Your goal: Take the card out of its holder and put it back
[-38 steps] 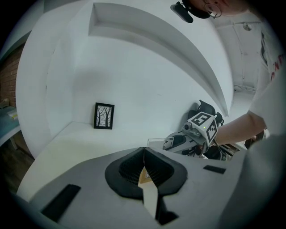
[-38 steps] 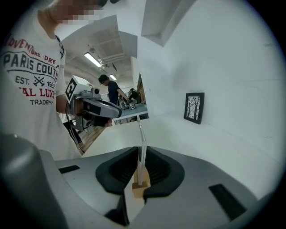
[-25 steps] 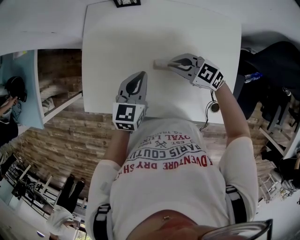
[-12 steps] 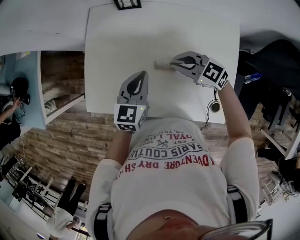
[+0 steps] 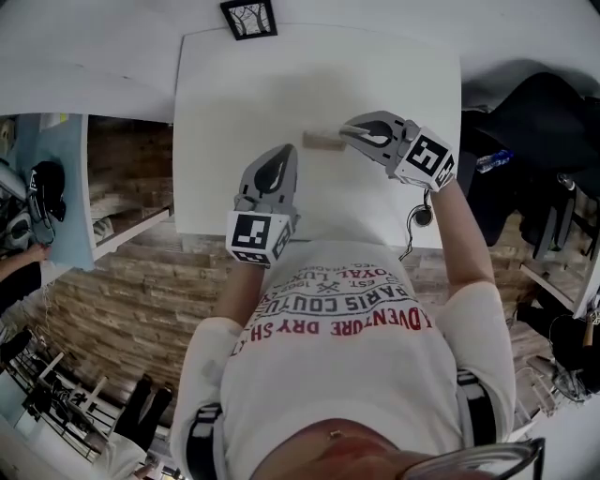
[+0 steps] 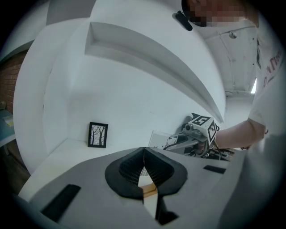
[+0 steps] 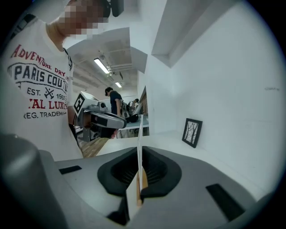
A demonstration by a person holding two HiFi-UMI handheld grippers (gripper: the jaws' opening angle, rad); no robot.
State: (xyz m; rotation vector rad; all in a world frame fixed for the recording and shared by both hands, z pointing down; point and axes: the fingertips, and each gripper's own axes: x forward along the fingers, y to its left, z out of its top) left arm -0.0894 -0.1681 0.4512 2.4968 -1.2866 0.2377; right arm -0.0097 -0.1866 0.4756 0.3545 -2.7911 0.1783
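Note:
My right gripper [image 5: 347,134] is shut on a thin, clear card holder [image 5: 323,141] that sticks out to the left above the white table [image 5: 225,84]. In the right gripper view the holder [image 7: 140,134] stands edge-on between the closed pads. From the left gripper view the holder [image 6: 160,139] shows as a see-through sleeve with dark print, held by the right gripper [image 6: 173,143]. My left gripper [image 5: 279,155] hovers near the table's front edge, left of the holder and apart from it. Its jaws [image 6: 144,157] are shut with nothing between them.
A small black picture frame [image 5: 249,17] leans against the wall at the table's far edge. A cable with a round plug [image 5: 424,216] hangs off the table's right front corner. Dark chairs and clothing [image 5: 534,122] stand to the right. A wall ledge [image 6: 147,58] runs above the table.
Both grippers have risen above the table, and the right one has carried the card holder up with it. Neither gripper's jaws have changed.

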